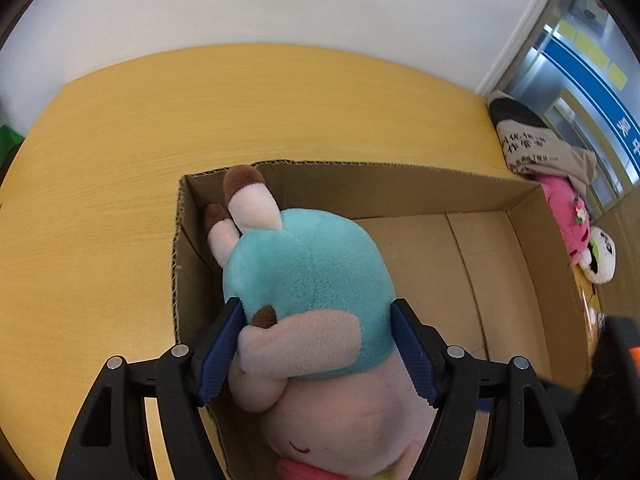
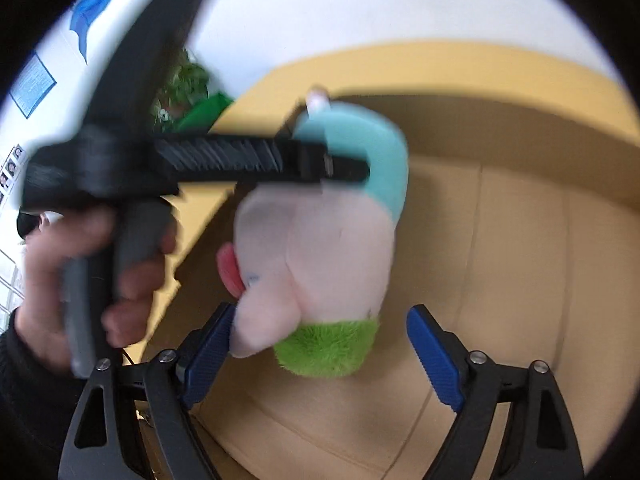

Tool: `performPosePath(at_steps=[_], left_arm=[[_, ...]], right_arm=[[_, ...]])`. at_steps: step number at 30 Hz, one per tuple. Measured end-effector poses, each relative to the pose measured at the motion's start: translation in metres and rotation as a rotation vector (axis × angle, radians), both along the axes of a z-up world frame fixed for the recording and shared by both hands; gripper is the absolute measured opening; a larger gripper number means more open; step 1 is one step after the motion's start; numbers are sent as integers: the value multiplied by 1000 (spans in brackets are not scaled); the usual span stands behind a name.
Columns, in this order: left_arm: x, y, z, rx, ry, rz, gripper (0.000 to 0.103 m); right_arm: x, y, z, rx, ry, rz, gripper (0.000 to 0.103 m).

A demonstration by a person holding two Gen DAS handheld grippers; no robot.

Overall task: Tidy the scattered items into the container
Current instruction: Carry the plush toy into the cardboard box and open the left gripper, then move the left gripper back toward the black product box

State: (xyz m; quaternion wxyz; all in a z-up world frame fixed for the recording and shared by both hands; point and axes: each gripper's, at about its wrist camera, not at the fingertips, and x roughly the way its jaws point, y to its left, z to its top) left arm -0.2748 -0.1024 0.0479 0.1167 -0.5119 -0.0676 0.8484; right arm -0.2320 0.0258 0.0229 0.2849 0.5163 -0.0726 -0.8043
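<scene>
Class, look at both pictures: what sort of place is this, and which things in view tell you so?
Probably an office or lab room, not a home: a yellow wooden table against a plain white wall, a glass partition with sticky notes, and posted notices on the wall.

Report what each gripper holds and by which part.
The left gripper clamps the plush toy across its teal-clothed body, above the cardboard box. The right gripper holds nothing; its jaws stand open.

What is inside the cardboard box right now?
The cardboard box holds a teal and pink plush toy, gripped by the left tongs in its left corner. The rest shows bare floor; beneath the toy is hidden.
</scene>
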Motion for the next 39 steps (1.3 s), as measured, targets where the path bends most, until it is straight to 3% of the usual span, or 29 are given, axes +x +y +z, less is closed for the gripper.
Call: performPosePath(at_steps=[8,12,14,17,18,23,29,32,35,37,39], left_arm=[[51,-4,65,46,163,26,79],[101,3,95,11,304,28,90],[130,10,105,-4,377,31,101],[175,26,113,-41,469,62,103],[190,31,113,-46,490,77,103],[237,55,108,-53,518,128,103],[278,84,103,-34,530,122,103],[291,97,99,-12,509,98,103],[301,108,97,-30,499,107,103],[306,111,96,-26,499,118,103],[311,112,96,-8,511,133,99]], right_arm=[[16,5,32,-6,70,-3,81],[63,33,60,88,184,-36,82],[91,51,74,140,266,-66,83],[133,67,86,214,369,-108,84],[129,76,97,226,389,-122,84],[152,112,107,242,456,-202,84],[191,151,107,254,451,-262,83],[205,168,110,206,482,-302,78],[220,181,116,200,509,-310,54],[225,188,116,192,508,-317,24],[225,194,116,180,495,-316,12]])
